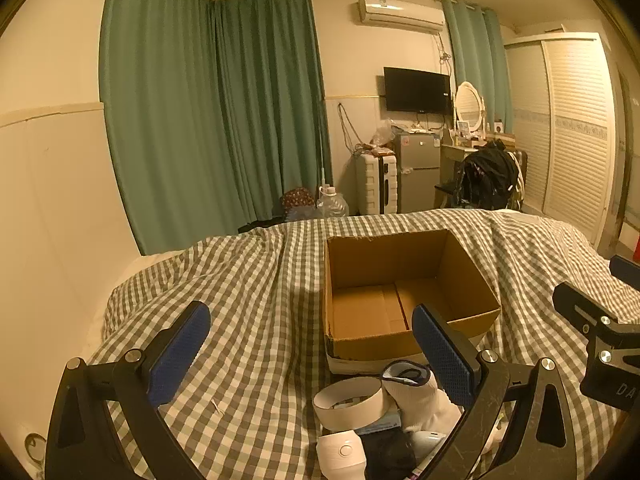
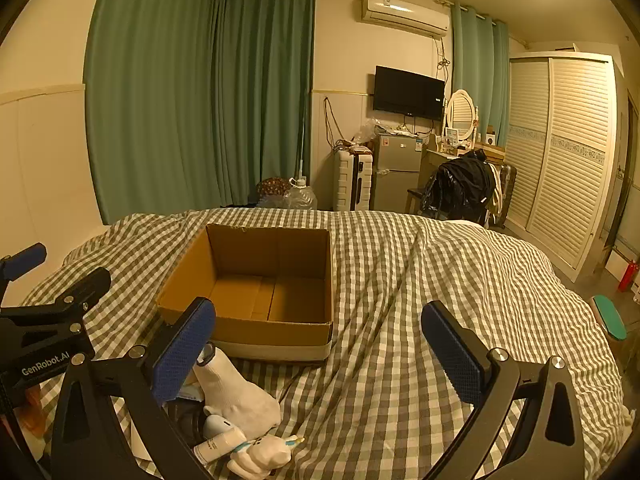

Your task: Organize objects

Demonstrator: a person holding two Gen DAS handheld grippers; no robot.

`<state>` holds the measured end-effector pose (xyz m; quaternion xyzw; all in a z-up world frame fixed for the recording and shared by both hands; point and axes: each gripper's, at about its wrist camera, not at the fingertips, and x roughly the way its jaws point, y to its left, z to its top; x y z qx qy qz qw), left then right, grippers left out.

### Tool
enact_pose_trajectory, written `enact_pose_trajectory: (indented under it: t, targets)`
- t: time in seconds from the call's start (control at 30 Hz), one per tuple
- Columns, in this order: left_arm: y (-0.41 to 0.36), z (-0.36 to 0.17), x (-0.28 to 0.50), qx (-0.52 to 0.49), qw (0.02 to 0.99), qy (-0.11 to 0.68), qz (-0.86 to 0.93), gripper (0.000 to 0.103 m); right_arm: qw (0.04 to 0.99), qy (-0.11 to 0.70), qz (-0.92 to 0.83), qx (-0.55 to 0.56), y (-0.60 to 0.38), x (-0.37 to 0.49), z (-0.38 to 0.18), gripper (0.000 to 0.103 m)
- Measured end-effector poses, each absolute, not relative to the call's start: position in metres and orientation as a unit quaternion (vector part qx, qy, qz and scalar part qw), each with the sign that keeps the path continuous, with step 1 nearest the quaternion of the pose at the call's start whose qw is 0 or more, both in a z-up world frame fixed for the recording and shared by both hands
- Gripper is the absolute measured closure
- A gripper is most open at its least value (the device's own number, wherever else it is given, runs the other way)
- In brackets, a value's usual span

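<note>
Jaws spread wide on left gripper [image 1: 310, 354] and right gripper [image 2: 318, 346], nothing between. Just below: white sock [image 1: 424, 396] in a small heap near the cardboard box [image 1: 472, 276] on the checked bedcover [image 1: 248, 280]. Probably soft, light, limp; best pinched mid-body, where folded thickest.

The right gripper [image 2: 318, 320] hangs wide open above the checked bed cover [image 2: 400, 280], holding nothing. An empty cardboard box [image 2: 256, 280] stands ahead. A white sock [image 2: 236, 392] and small tube [image 2: 218, 446] lie near the left finger.
</note>
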<state>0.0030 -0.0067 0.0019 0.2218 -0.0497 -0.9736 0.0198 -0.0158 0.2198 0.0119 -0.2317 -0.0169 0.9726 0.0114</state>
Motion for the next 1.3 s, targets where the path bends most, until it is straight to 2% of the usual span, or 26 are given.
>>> enact_pose_trajectory:
  t: [1.3]
  targets:
    - [-0.0078, 0.0007, 0.0041, 0.222, 0.029, -0.052, -0.973, 0.000, 0.002, -0.018, 0.972, -0.235, 0.2149, -0.0141, 0.0105, 0.000]
